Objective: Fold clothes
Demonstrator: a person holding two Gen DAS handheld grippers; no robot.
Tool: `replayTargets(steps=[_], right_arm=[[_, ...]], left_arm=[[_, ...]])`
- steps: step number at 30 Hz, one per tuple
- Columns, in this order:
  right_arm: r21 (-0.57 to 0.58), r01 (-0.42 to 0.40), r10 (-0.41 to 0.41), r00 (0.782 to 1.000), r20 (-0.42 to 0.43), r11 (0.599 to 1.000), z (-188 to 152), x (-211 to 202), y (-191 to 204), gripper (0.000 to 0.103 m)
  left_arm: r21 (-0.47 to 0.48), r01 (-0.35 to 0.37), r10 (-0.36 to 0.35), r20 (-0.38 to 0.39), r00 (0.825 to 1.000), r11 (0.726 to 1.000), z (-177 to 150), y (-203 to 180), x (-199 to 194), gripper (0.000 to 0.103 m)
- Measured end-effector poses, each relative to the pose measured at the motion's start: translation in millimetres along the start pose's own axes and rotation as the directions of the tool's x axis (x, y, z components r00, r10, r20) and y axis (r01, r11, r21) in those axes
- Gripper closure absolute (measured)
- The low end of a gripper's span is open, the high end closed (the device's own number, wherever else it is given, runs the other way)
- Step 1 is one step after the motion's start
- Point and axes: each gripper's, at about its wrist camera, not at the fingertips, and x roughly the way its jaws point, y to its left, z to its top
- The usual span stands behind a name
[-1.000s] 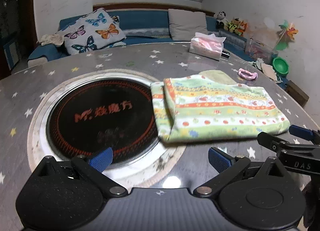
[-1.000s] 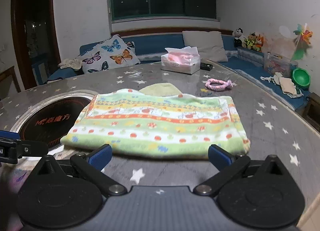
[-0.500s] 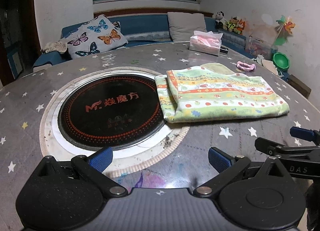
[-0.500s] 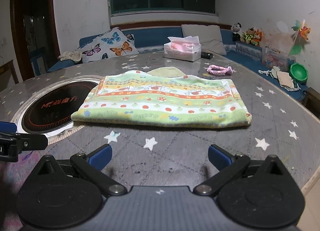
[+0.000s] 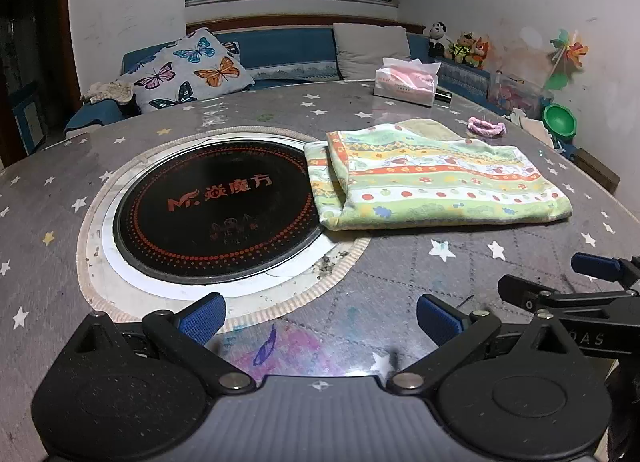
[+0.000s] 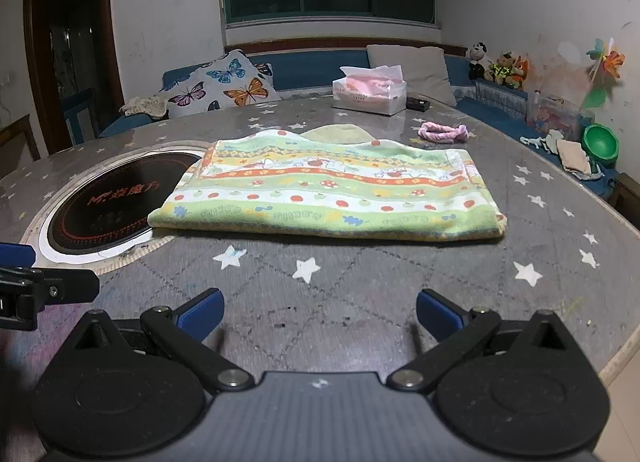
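Left wrist view. The left gripper (image 5: 318,314) fills the bottom of the frame, its two blue-padded fingers (image 5: 202,316) spread wide with nothing between them, above the star-patterned table (image 5: 60,198). The folded garment (image 5: 436,186), striped green, orange and white, lies flat right of centre; its left edge overlaps the rim of the round black cooktop (image 5: 212,210) set into the table at centre left. A second, plain yellowish cloth (image 5: 430,128) shows just behind the garment. Part of the right gripper (image 5: 592,282) enters at the lower right edge, well short of the garment. Toward the upper right of the table stand a tissue box (image 5: 406,80) and a pink hair tie (image 5: 486,127). A butterfly cushion (image 5: 192,70) rests on the blue sofa at upper left.

Right wrist view. The right gripper (image 6: 318,312) occupies the bottom of the frame, jaws wide apart and holding nothing. The folded garment (image 6: 328,190) lies across the centre, apart from the fingertips, with bare table (image 6: 560,230) between. The cooktop (image 6: 112,202) sits at centre left, touched by the garment's left end. The left gripper (image 6: 24,282) shows at the lower left edge. The tissue box (image 6: 370,92) and hair tie (image 6: 442,130) lie beyond the garment, upper right of centre.
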Motion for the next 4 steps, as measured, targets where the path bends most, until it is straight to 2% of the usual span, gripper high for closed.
replayTargets(steps=[4], right_arm=[[0.003,0.002,-0.002,1.000,-0.003,1.000,-0.6,0.0,-1.9,0.000]], left_arm=[[-0.001,-0.002,0.002,-0.007,1.000,1.000,-2.3,-0.4,0.4,0.000]])
